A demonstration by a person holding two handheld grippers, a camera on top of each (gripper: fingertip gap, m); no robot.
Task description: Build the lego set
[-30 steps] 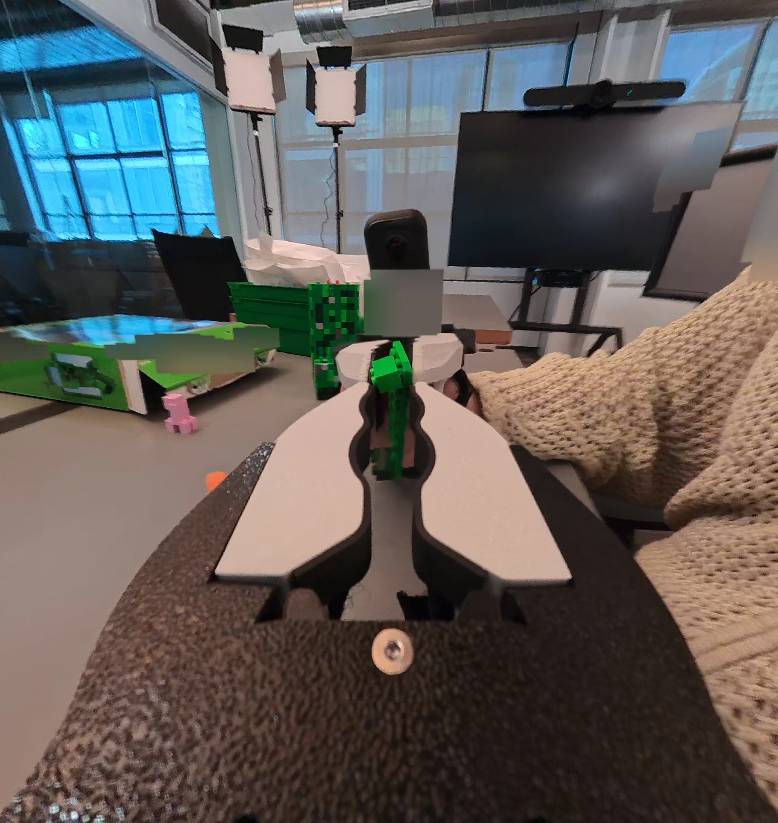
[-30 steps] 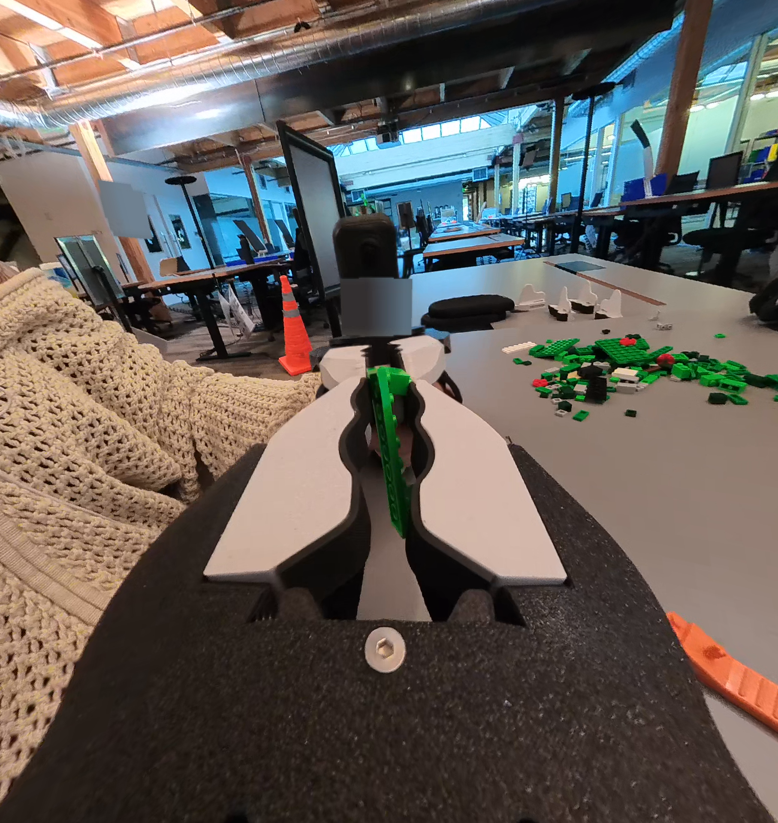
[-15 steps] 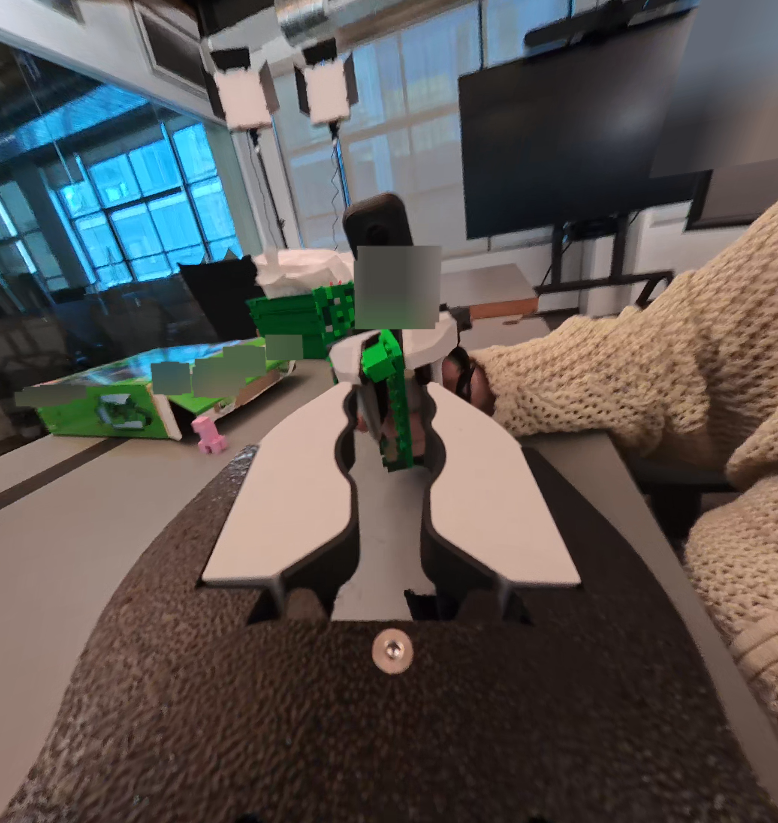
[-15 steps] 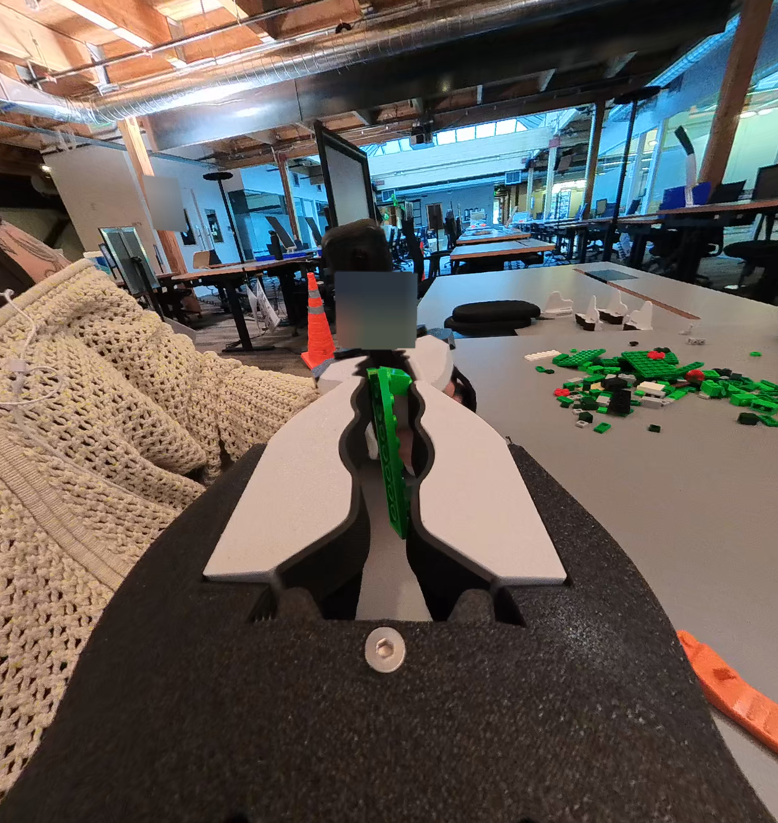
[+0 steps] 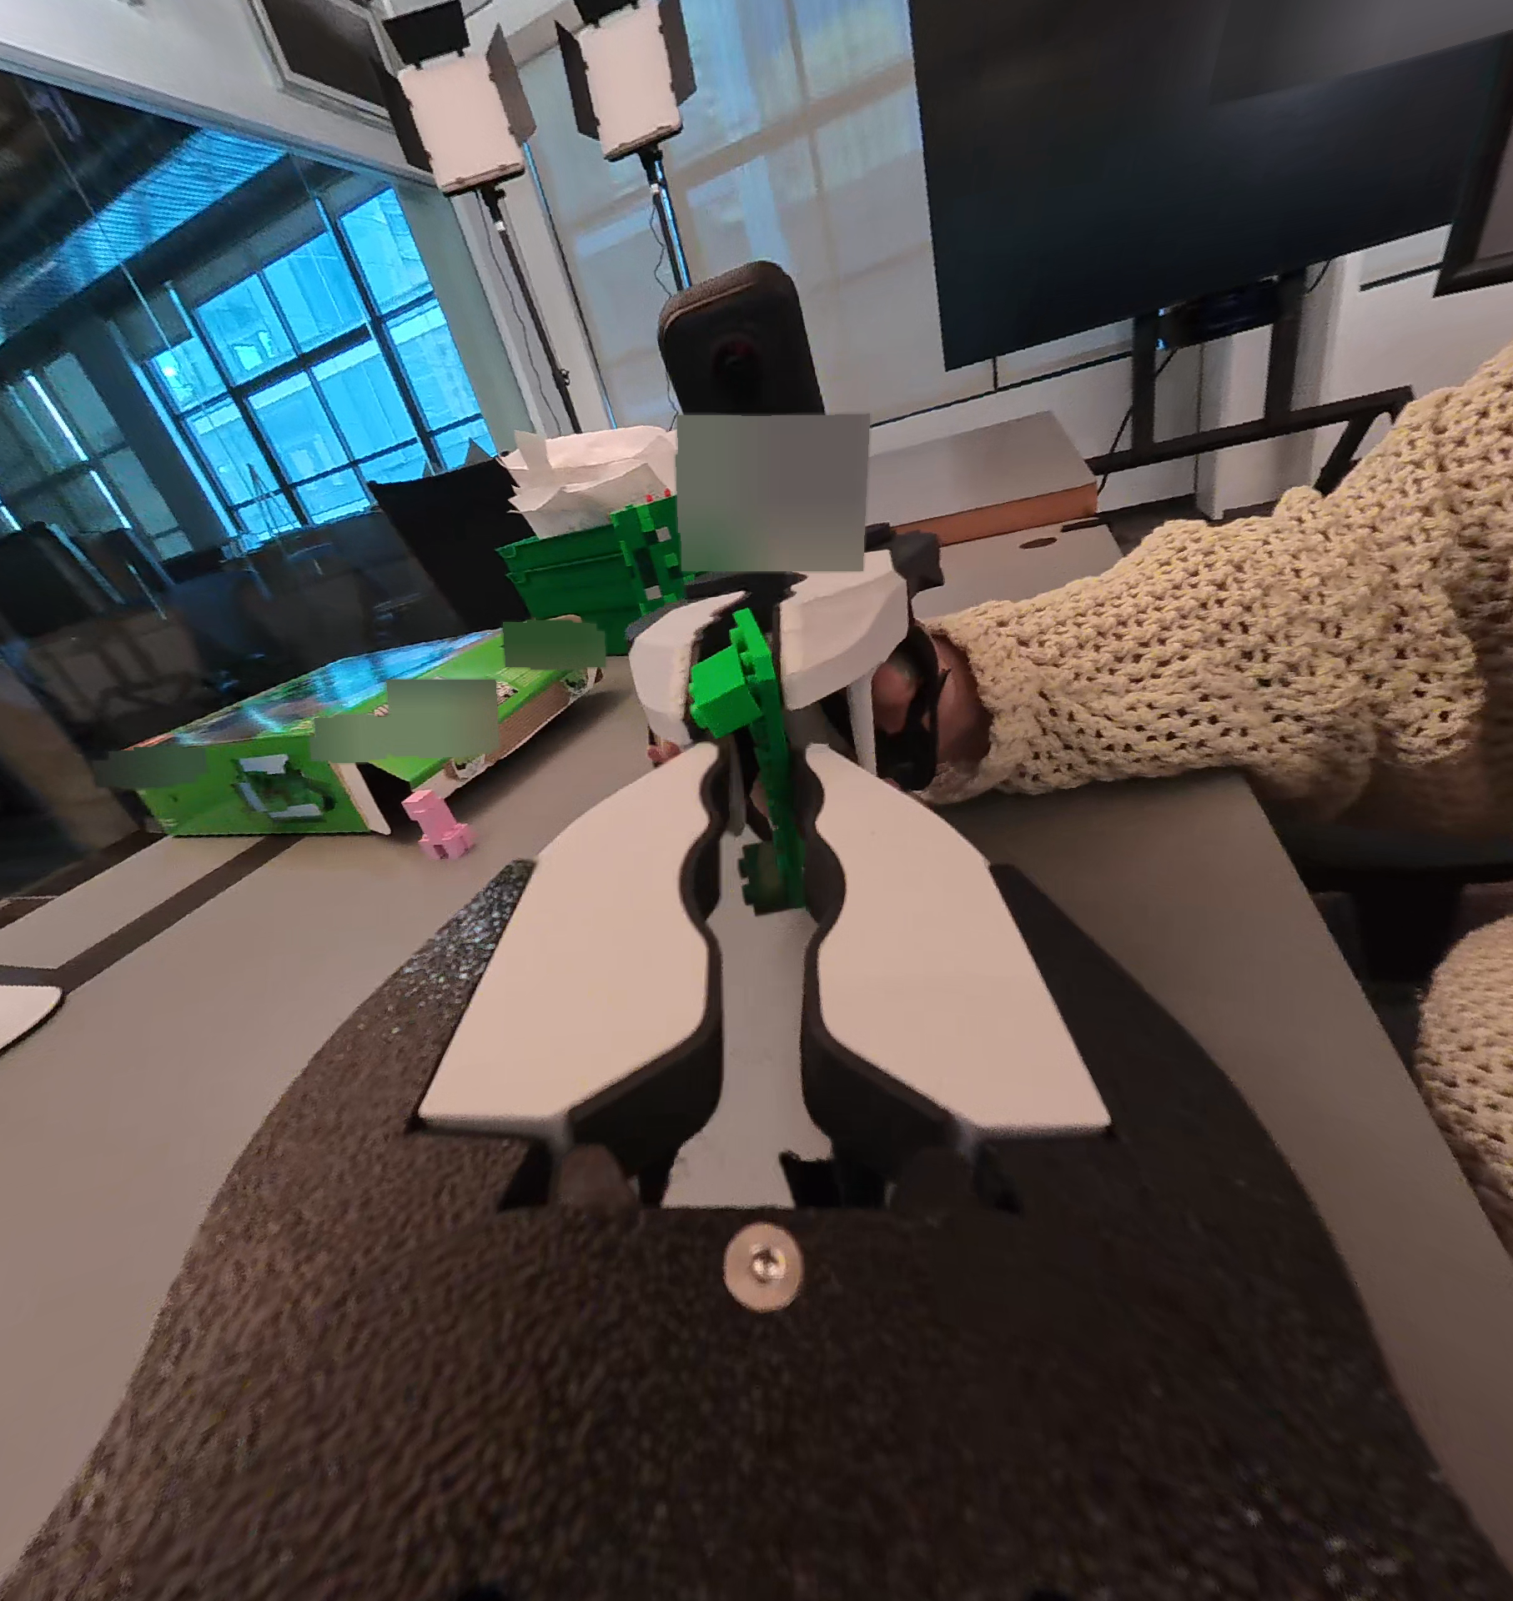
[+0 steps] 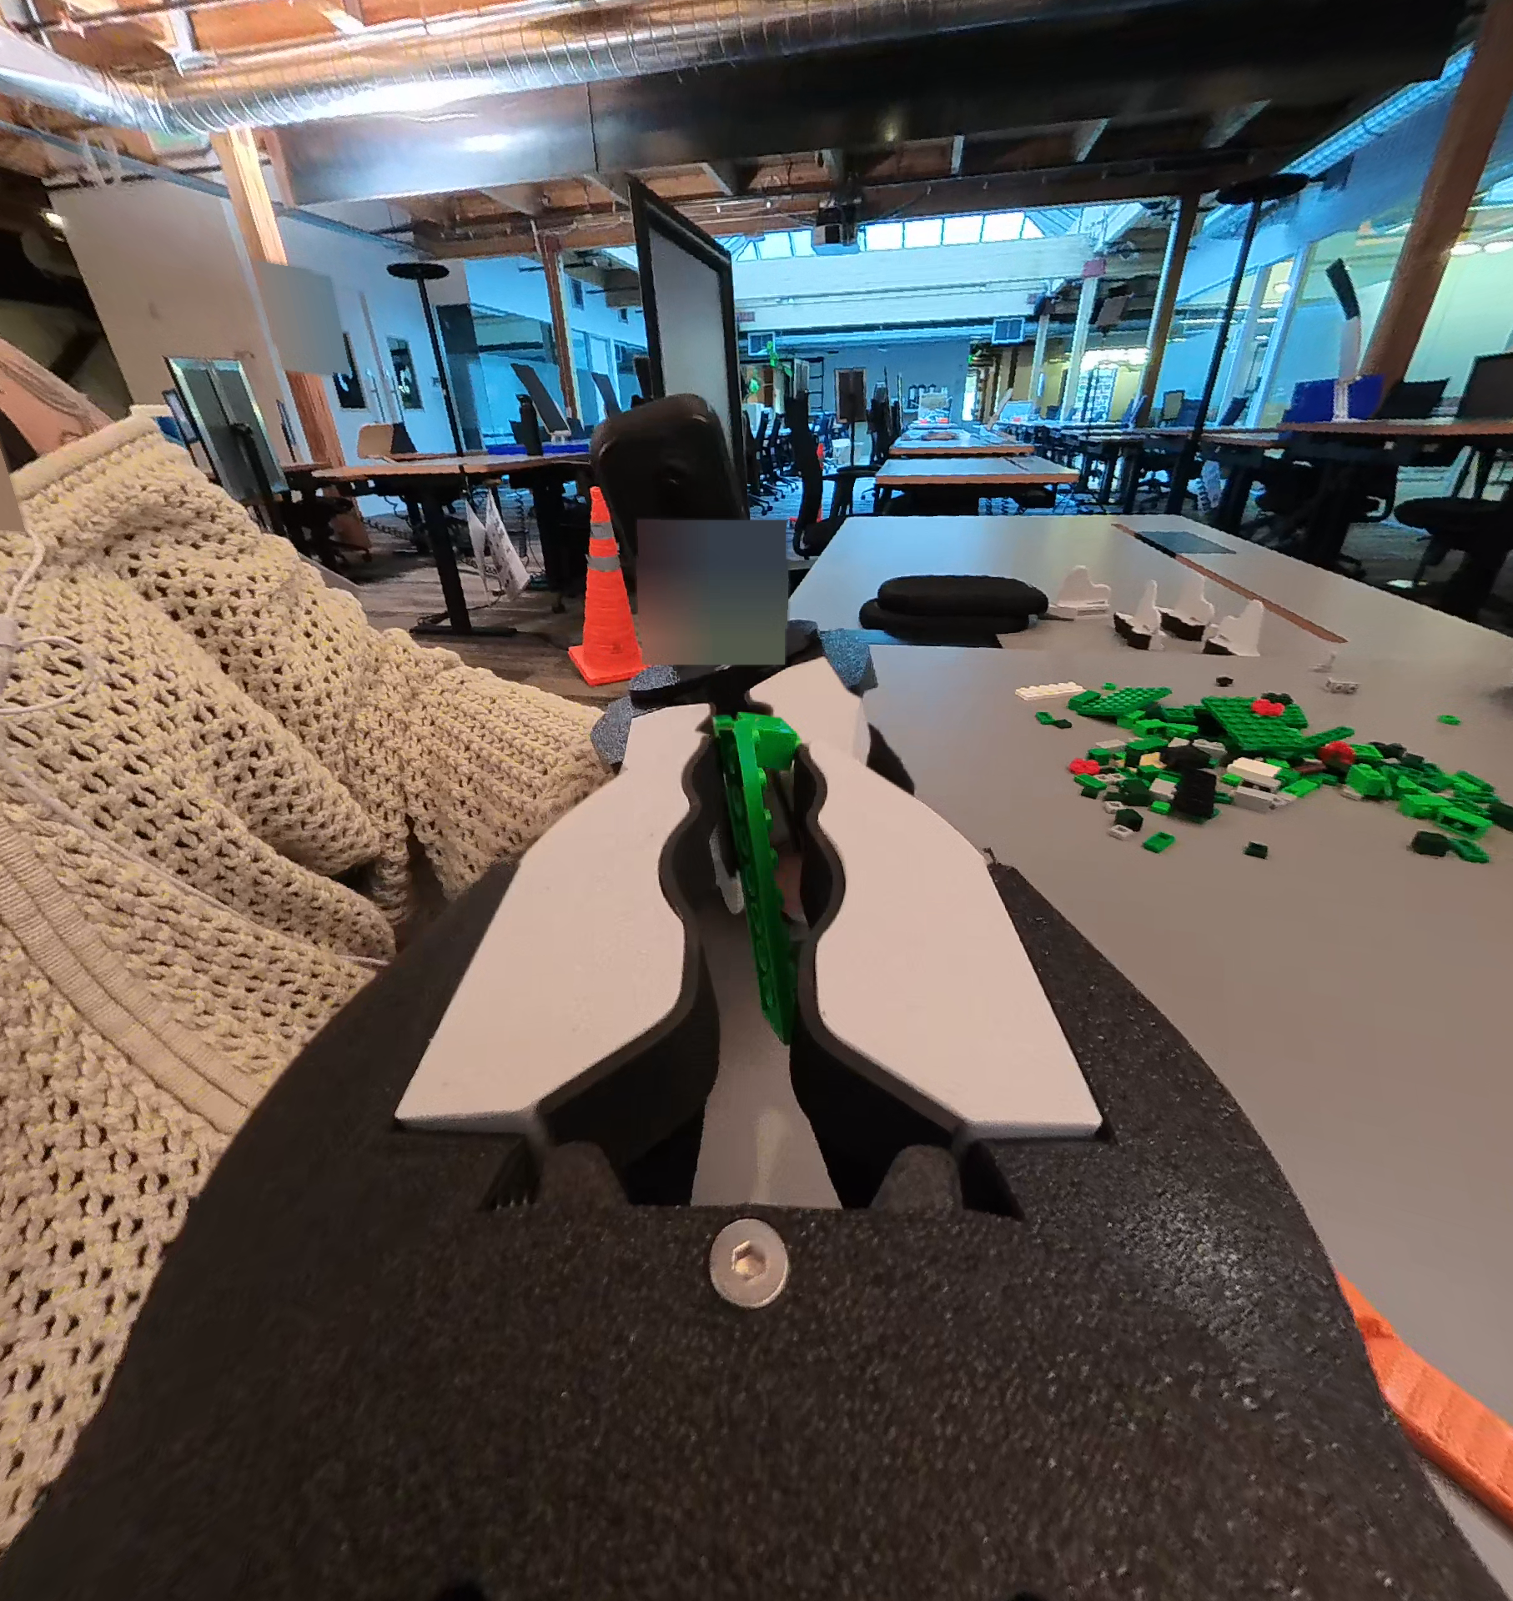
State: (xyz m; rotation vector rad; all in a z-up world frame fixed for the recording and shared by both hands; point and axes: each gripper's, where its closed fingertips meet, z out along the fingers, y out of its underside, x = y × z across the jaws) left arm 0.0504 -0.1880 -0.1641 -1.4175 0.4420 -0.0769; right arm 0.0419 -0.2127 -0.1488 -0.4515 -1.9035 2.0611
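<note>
Left tongs point(image 5: 766, 771) tilted; both pairs clamp green plate point(image 6: 757, 875).

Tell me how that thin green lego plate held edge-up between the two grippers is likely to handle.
The green plate looks thin, rigid and probably light. Standing on edge between the right gripper and the left gripper, it could pivot or slip if either grip loosens. The small green brick near its top may pop off under sideways pressure.
</note>
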